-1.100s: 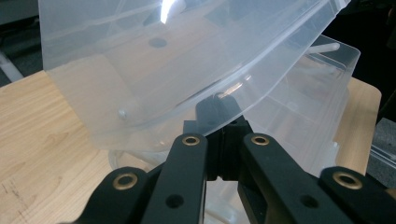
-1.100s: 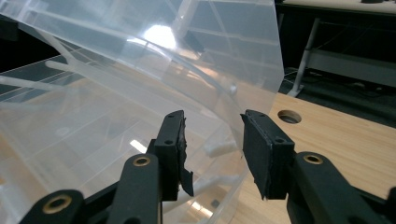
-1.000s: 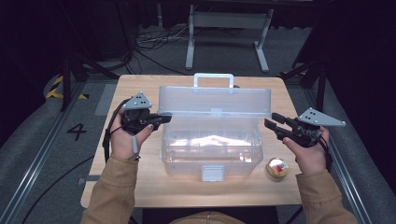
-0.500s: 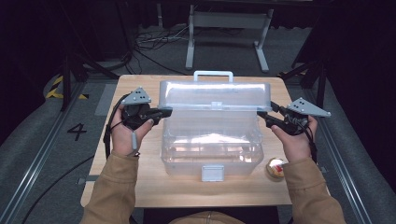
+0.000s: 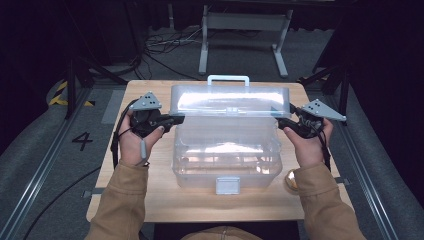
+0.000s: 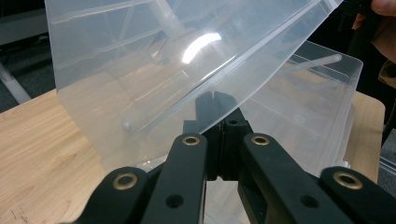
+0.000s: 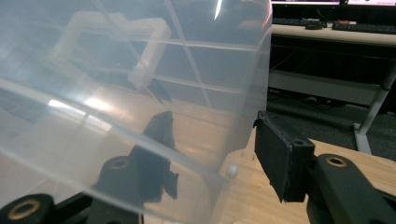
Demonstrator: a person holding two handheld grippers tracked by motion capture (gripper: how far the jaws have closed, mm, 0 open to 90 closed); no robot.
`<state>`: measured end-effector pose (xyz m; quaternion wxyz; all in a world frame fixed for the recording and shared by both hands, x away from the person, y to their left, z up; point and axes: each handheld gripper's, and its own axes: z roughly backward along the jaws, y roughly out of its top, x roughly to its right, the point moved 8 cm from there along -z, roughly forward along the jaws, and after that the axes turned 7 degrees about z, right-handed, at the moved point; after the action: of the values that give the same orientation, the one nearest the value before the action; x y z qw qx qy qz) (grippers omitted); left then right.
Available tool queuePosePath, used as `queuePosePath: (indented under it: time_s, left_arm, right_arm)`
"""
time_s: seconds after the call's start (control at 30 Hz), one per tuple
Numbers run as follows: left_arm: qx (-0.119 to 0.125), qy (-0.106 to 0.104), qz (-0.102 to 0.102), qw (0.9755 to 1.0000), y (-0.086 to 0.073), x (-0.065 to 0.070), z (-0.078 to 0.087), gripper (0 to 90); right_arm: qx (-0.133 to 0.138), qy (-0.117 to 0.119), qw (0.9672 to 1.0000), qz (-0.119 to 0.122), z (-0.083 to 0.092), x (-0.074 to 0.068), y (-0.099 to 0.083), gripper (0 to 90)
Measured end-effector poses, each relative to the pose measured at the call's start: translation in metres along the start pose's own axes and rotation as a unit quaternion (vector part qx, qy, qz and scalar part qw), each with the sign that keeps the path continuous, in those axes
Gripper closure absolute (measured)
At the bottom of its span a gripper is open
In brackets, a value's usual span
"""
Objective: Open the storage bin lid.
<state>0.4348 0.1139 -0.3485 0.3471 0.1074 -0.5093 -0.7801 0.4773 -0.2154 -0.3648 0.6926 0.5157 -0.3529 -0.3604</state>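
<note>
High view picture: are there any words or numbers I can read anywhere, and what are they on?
"4": on the grey floor strip left of the wooden table.
No lettering shows on the clear plastic box, its lid or its front latch.

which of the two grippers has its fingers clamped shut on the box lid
The left gripper: its fingers meet on the edge of the clear lid. The right gripper has the lid's side wall between spread fingers.

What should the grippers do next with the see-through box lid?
Probably the right gripper, whose jaws have just been opening, should close on the raised clear plastic lid's edge between them. The left gripper already pinches its other end, so both could then swing it.
</note>
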Motion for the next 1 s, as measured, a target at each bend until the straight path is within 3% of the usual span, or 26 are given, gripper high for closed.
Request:
queuePosePath:
  time_s: [0.23, 0.63, 0.9, 1.0]
  left_arm:
    - [-0.006, -0.003, -0.003, 1.0000, -0.001, 0.001, 0.000, 90.0]
    - [-0.024, -0.007, -0.018, 0.9995, -0.007, 0.005, 0.003, 84.8]
    - [-0.033, 0.001, -0.020, 0.9992, -0.014, 0.005, 0.012, 84.4]
    - [-0.036, 0.003, -0.018, 0.9992, -0.018, 0.004, 0.015, 84.3]
  right_arm:
    - [0.011, -0.020, 0.9997, 0.000, -0.004, 0.002, 0.004, 50.4]
    - [0.021, -0.027, 0.9994, 0.000, -0.004, 0.004, 0.005, 53.6]
    - [0.042, -0.052, 0.9977, 0.008, 0.000, 0.008, 0.011, 65.5]
    - [0.045, -0.050, 0.9977, -0.001, 0.001, 0.011, 0.012, 70.1]
